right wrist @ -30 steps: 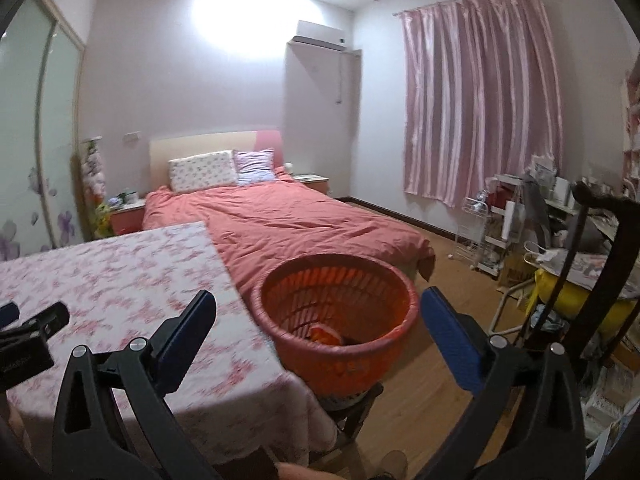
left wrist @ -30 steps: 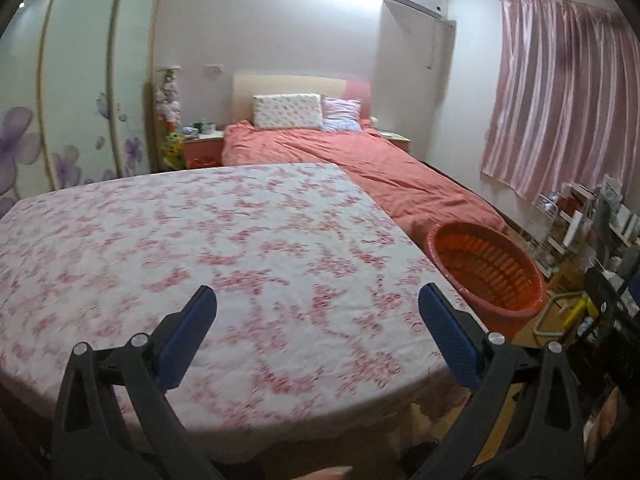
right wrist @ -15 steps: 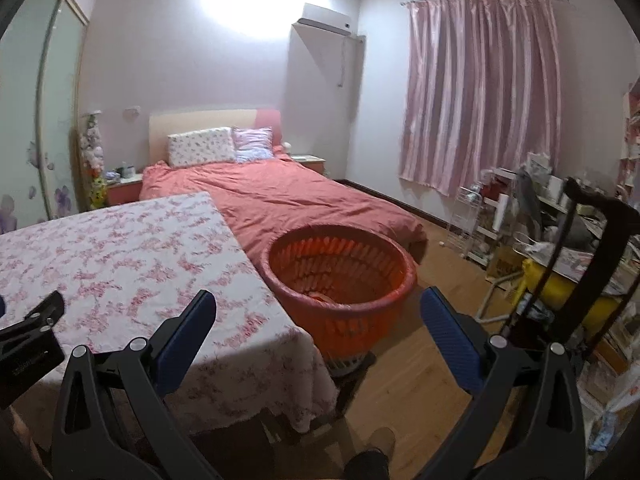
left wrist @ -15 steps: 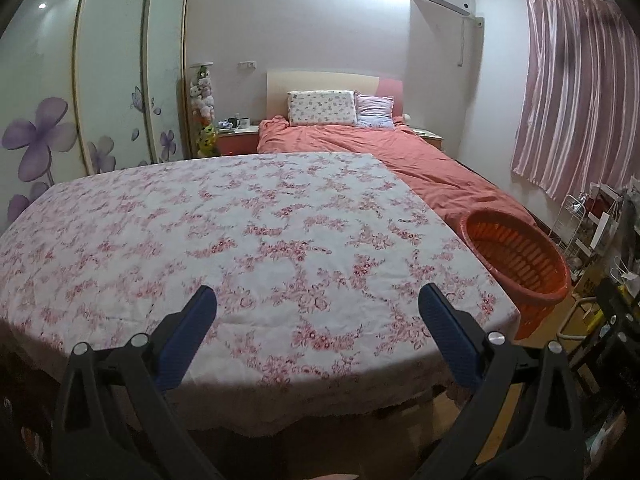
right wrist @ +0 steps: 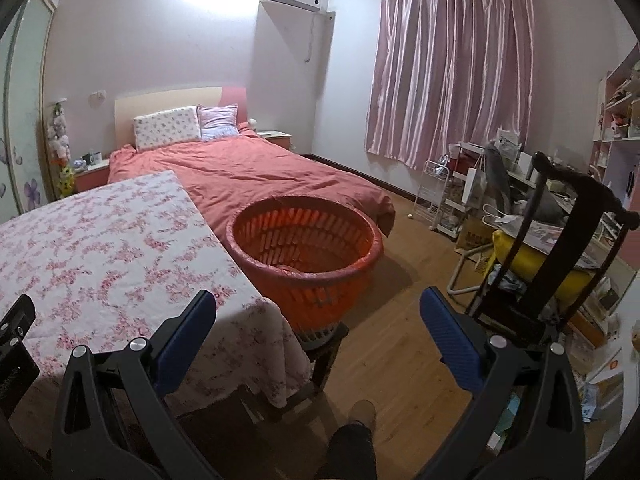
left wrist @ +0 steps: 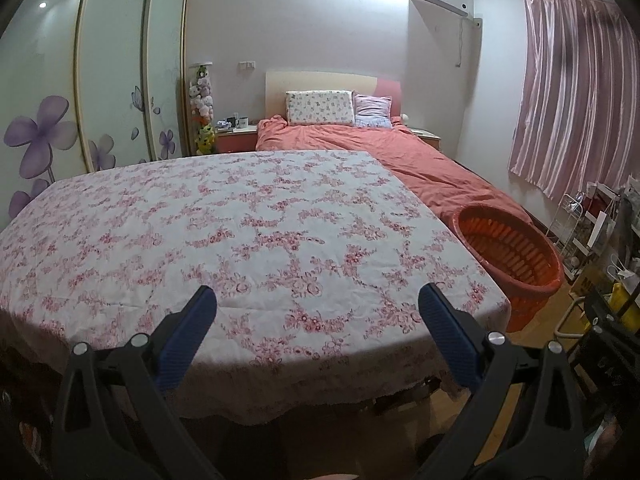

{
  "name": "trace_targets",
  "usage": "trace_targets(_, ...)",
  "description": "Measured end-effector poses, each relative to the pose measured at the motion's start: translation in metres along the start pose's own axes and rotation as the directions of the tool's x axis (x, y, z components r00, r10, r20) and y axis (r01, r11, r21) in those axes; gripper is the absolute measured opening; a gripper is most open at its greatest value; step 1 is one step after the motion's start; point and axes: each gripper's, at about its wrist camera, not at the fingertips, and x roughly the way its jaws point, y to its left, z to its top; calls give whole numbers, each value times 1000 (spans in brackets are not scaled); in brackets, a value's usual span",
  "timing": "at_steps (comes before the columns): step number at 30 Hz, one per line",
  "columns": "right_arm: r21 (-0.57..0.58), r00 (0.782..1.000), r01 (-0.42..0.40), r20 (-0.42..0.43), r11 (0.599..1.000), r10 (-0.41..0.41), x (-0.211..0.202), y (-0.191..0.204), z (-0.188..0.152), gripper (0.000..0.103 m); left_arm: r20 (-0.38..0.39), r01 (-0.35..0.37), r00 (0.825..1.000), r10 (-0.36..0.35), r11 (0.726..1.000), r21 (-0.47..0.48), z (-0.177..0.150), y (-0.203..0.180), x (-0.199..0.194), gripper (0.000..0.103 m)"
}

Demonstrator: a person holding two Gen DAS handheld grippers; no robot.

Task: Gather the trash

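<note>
The left gripper point(left wrist: 316, 312) is hovering at the near edge of the floral pink-and-white tablecloth point(left wrist: 240, 240), its blue-padded fingers point(left wrist: 188, 332) spread wide and holding nothing. The right gripper point(right wrist: 318, 314) (fingers equally parted, also holding nothing) is facing the round orange slatted plastic basket point(right wrist: 316, 276), which is sitting on a dark stool point(right wrist: 324, 344) just beside the table's right edge, in front of the bed with the coral duvet point(right wrist: 256, 176).

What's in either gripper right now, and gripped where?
Nothing is held. The left gripper is open over the floral tablecloth; the right gripper is open, facing the orange basket.
</note>
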Motion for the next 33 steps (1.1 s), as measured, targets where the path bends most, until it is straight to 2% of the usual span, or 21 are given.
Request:
trace_targets(6,-4,1000,11,-8,1000,-11,1,0,-3,101,-14,10,1000,-10,1000,-7,-4,-1,0,99)
trace_targets(15,15,1000,-24,-15,1000,24,-1,-4,-4,101,-24,46,999,-47,999,-18,-9,-4,-1,99)
trace_targets(33,15,999,-30,-23,999,31,1,-2,-4,101,1,20,1000,-20,1000,-1,-7,-11,-8,99)
